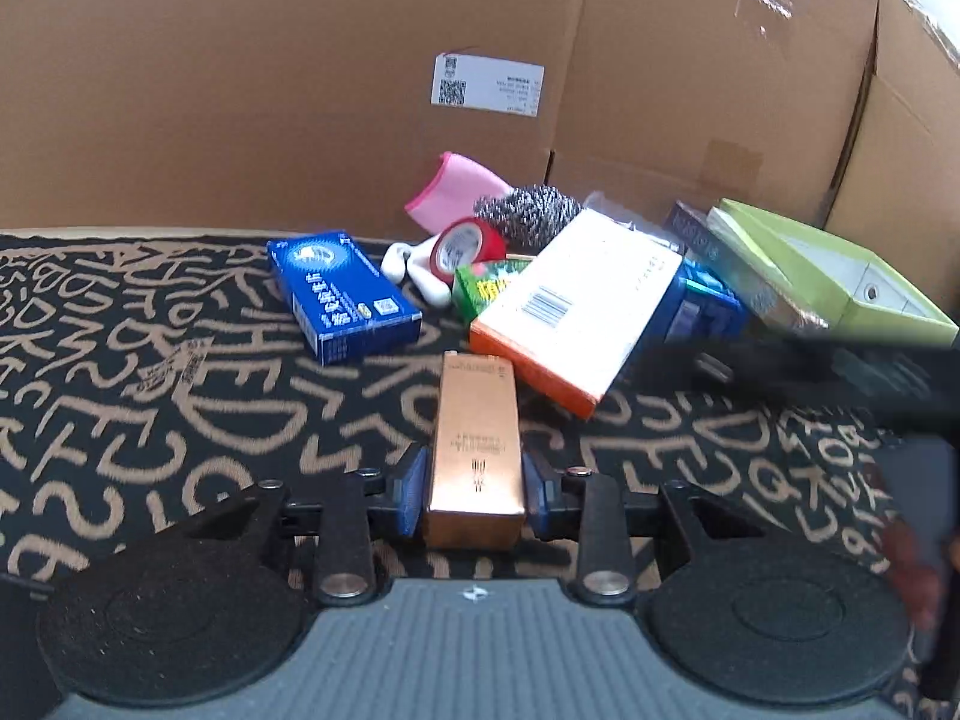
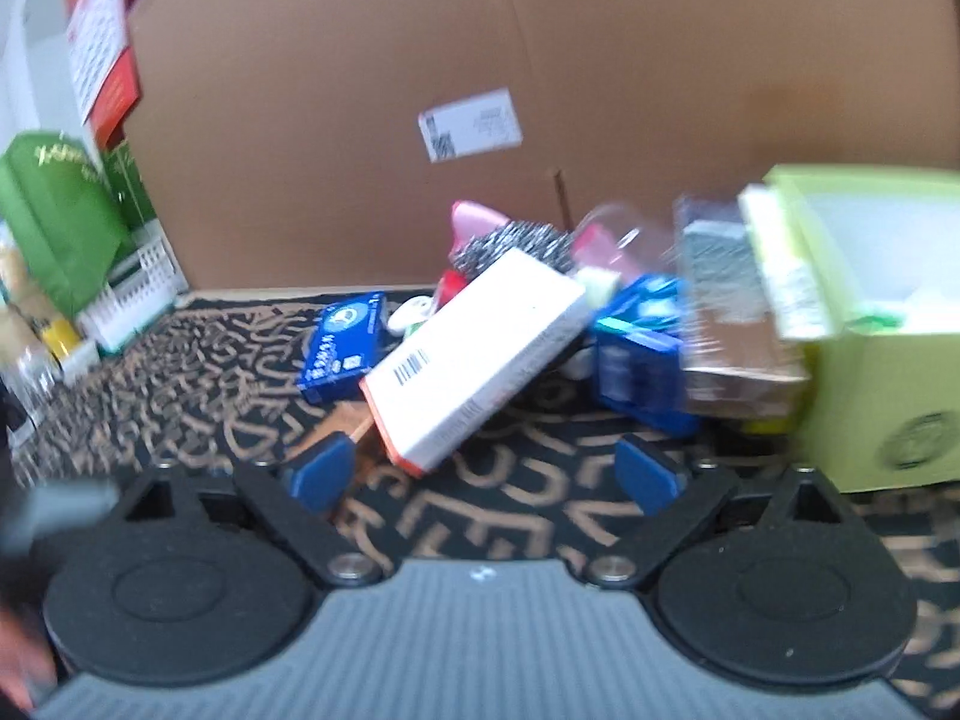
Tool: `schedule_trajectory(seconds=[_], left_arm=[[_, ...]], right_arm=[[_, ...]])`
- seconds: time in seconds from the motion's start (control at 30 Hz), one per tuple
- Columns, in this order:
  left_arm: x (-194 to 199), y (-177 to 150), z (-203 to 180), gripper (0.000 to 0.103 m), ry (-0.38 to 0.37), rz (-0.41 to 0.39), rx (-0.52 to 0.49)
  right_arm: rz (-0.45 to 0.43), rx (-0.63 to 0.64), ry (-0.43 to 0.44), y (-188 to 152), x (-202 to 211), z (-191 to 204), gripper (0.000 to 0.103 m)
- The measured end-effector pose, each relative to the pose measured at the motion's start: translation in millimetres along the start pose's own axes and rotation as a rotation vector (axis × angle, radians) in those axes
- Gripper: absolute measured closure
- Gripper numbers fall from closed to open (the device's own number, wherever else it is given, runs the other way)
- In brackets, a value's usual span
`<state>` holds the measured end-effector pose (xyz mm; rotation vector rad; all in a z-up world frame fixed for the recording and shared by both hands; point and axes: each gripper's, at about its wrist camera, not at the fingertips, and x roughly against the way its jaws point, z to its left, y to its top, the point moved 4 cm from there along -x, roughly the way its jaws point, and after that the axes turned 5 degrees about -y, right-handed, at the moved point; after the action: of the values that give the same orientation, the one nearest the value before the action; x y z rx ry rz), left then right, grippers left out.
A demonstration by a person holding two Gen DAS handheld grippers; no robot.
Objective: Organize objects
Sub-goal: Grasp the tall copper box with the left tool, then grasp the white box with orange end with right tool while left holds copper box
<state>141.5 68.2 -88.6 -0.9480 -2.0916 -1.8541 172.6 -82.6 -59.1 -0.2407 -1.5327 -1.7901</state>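
Patterned mat (image 1: 150, 360), 1 copper box (image 1: 474, 450), 2 grippers

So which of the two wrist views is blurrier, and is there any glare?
Right wrist view: smeared all over, worst on the green box and the clutter beside it. Left wrist view: mostly sharp, the copper box crisp between the pads; only a dark streak at right is blurred. Glare whitens the white and orange box.
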Motion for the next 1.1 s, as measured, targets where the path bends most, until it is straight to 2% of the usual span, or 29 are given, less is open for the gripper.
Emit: schedule_trajectory(seconds=[0.1,0.13,0.17,0.2,0.23,0.3,0.37,0.47,0.53,0.57,0.6,0.67,0.7,0.8,0.9,0.93,0.97,1.0,1.1], left_arm=[[4,-1,1,0.068,-0.024,0.010,0.002],[5,-2,2,0.068,-0.029,0.009,0.005],[6,-4,2,0.068,-0.031,0.008,0.003],[8,-4,2,0.068,-0.027,0.008,0.000],[9,-5,2,0.068,-0.023,0.009,-0.003],[12,-6,1,0.068,-0.021,0.014,-0.009],[13,-7,0,0.068,-0.023,0.020,-0.011],[15,-9,-3,0.068,-0.006,0.021,-0.023],[18,-9,-1,0.068,0.049,0.025,-0.012],[20,-9,0,0.068,0.085,0.023,-0.005],[22,-9,2,0.068,0.122,0.018,0.003],[28,-11,7,0.068,0.167,0.009,0.017],[30,-13,9,0.068,0.170,0.008,0.027],[35,-17,14,0.068,0.142,0.013,0.048],[37,-18,12,0.068,0.137,0.015,0.039],[37,-18,12,0.068,0.131,0.015,0.043],[36,-19,10,0.068,0.126,0.016,0.041],[37,-19,9,0.068,0.118,0.016,0.037],[35,-20,4,0.068,0.094,0.022,0.028]], right_arm=[[0.008,-0.068,0.002,5,-24,1,0.012],[0.012,-0.083,0.005,6,-31,2,0.016],[0.016,-0.089,0.014,6,-37,3,0.030],[0.025,-0.090,0.017,5,-41,3,0.051],[0.018,-0.111,0.053,4,-40,1,0.054],[0.023,-0.131,0.095,0,-32,-4,0.080],[0.027,-0.092,0.086,-5,-20,-7,0.085],[0.040,-0.043,-0.003,-15,-6,-20,0.087],[0.039,-0.016,-0.007,-13,0,-20,0.083],[0.046,-0.019,0.005,-9,1,-18,0.071],[0.045,-0.027,0.011,-6,-1,-14,0.035],[0.009,-0.030,-0.003,6,1,2,0.000],[-0.003,-0.023,-0.014,10,-3,11,0.000],[0.034,-0.044,-0.050,21,-26,37,0.000],[0.088,-0.004,-0.148,17,-53,52,0.001],[0.078,0.036,-0.167,13,-57,53,0.006],[0.066,0.065,-0.146,8,-56,52,0.023],[0.062,0.075,-0.109,4,-52,49,0.036],[0.074,0.141,-0.061,-11,-24,33,0.048]])
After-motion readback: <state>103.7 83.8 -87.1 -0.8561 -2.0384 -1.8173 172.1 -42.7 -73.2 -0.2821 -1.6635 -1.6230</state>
